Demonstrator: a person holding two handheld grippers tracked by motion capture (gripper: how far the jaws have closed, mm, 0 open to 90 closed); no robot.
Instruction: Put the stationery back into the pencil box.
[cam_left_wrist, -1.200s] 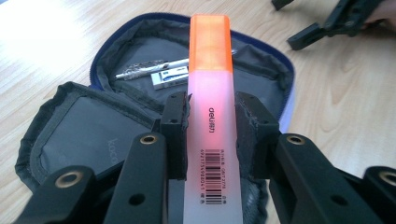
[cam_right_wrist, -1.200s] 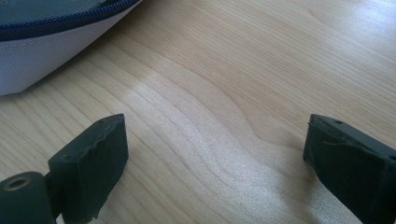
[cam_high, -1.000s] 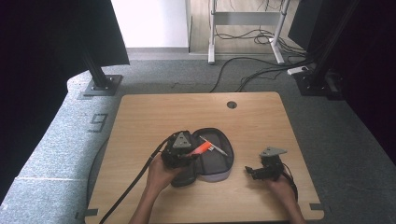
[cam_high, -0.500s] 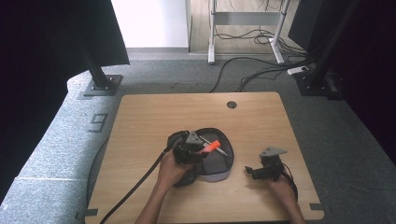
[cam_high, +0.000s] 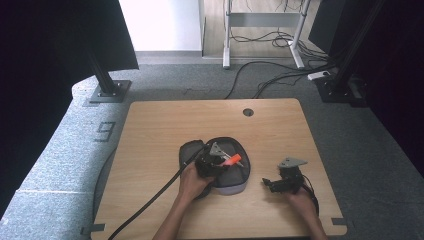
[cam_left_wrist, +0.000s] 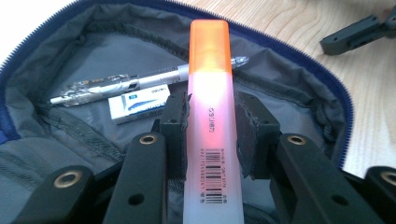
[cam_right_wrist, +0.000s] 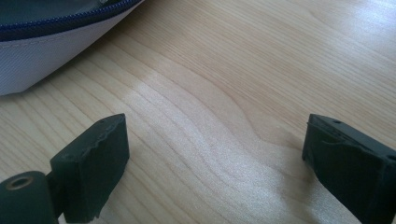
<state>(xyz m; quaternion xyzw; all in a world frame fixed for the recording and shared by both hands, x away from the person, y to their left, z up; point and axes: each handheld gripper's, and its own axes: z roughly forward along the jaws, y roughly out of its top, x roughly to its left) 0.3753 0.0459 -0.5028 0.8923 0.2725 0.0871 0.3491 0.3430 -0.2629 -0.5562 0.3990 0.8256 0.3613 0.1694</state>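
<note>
An open grey pencil case (cam_high: 235, 176) with a blue zip lies on the wooden table (cam_high: 165, 130). My left gripper (cam_high: 223, 161) is shut on an orange highlighter (cam_left_wrist: 209, 121) and holds it over the case's open inside; the orange tip (cam_high: 233, 160) points right. Inside the case (cam_left_wrist: 299, 100) lie a silver pen (cam_left_wrist: 140, 84) and a white eraser (cam_left_wrist: 137, 106). My right gripper (cam_high: 269, 184) rests on the table to the right of the case, its jaws wide open over bare wood (cam_right_wrist: 219, 135), with the case's edge (cam_right_wrist: 51, 51) at the upper left.
A round cable hole (cam_high: 248, 112) sits near the table's far edge. A black cable (cam_high: 150, 197) trails from the left gripper toward the front left. Monitor stands and floor cables lie beyond the table.
My left gripper has carried the highlighter rightward and down, from above the case's left part to low over its open inside. The right gripper has stayed put.
</note>
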